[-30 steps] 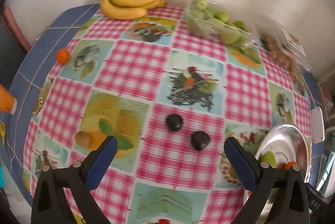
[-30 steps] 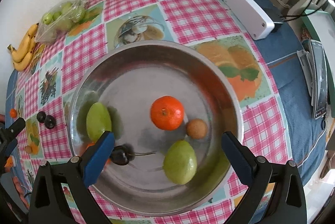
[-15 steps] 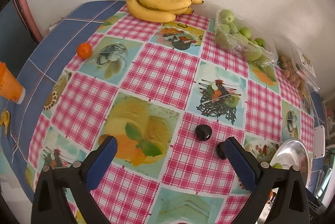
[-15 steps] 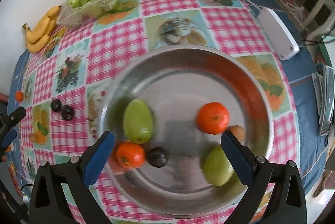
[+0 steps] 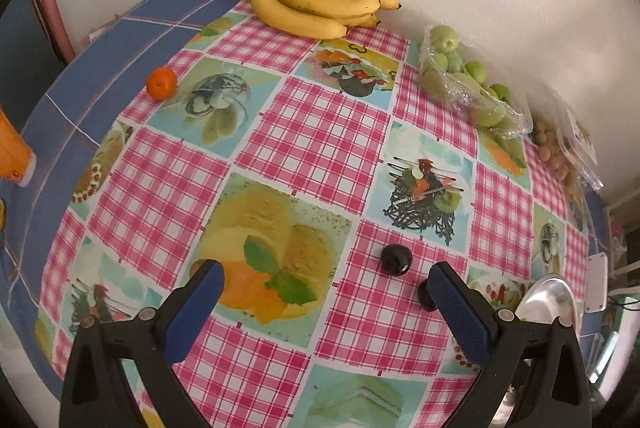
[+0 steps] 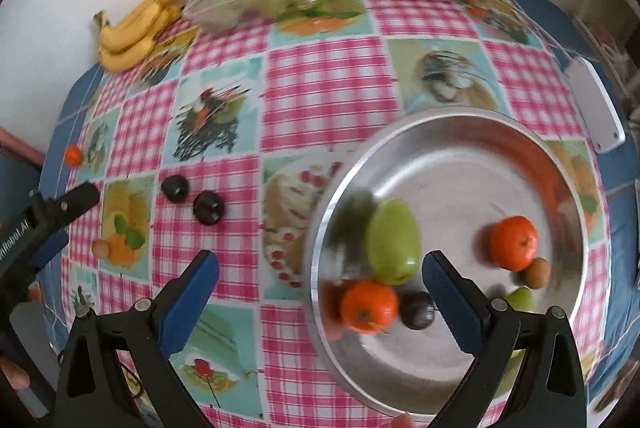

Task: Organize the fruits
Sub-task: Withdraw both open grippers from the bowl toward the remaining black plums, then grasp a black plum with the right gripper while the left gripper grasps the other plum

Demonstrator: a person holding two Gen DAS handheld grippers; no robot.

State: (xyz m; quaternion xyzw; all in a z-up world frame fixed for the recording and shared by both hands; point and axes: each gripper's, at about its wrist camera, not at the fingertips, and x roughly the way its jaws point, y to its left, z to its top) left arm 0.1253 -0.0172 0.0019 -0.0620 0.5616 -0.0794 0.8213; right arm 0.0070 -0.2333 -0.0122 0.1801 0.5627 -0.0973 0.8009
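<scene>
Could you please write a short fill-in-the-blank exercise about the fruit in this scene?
1. The bananas lie against the ____.
2. Both claws, left claw and right claw, are ____.
3. On the cloth, ____ dark plums lie outside the metal bowl.

Answers: wall; open; two

Each claw, left (image 5: pixel 326 282) and right (image 6: pixel 320 274), has 2 black plastic arms with silver screw heads and textured blue pads (image 5: pixel 460 312). White lettering marks the left claw's side.
</scene>
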